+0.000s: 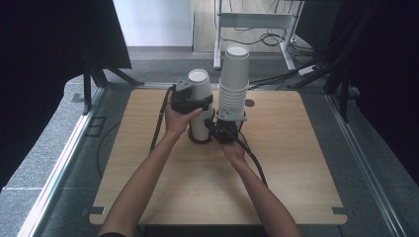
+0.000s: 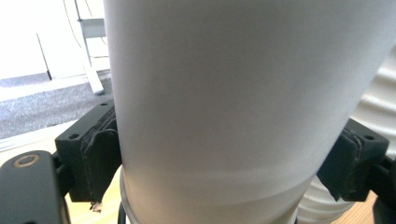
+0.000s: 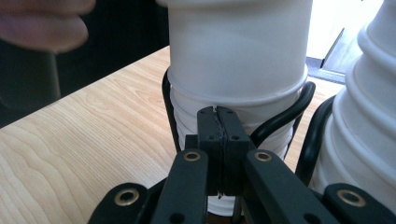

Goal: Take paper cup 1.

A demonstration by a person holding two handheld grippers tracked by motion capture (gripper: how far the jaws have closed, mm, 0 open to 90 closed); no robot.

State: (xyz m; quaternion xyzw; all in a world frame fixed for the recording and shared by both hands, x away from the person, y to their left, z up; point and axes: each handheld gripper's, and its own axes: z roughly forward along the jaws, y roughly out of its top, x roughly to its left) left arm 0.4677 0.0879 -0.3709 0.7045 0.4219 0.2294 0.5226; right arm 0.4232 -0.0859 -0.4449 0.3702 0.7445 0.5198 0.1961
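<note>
Two stacks of white paper cups stand upside down at the middle of the wooden table (image 1: 296, 163). My left gripper (image 1: 200, 104) is shut on the top cup (image 1: 199, 84) of the shorter left stack (image 1: 197, 129); its pads (image 2: 100, 158) press both sides of that cup (image 2: 224, 93). The taller right stack (image 1: 233, 89) stands just beside it. Low in front of the stacks, my right gripper (image 1: 216, 127) is shut, pads together (image 3: 219, 121), right at the ribbed rims of the left stack (image 3: 266, 112) below the held cup (image 3: 238, 46). I see nothing between its pads.
A black cable (image 3: 299, 107) loops around the left stack's base. The taller stack (image 3: 364, 116) is at the right in the right gripper view. A metal desk frame (image 1: 257, 19) and floor cables lie beyond the table's far edge. Dark curtains hang on both sides.
</note>
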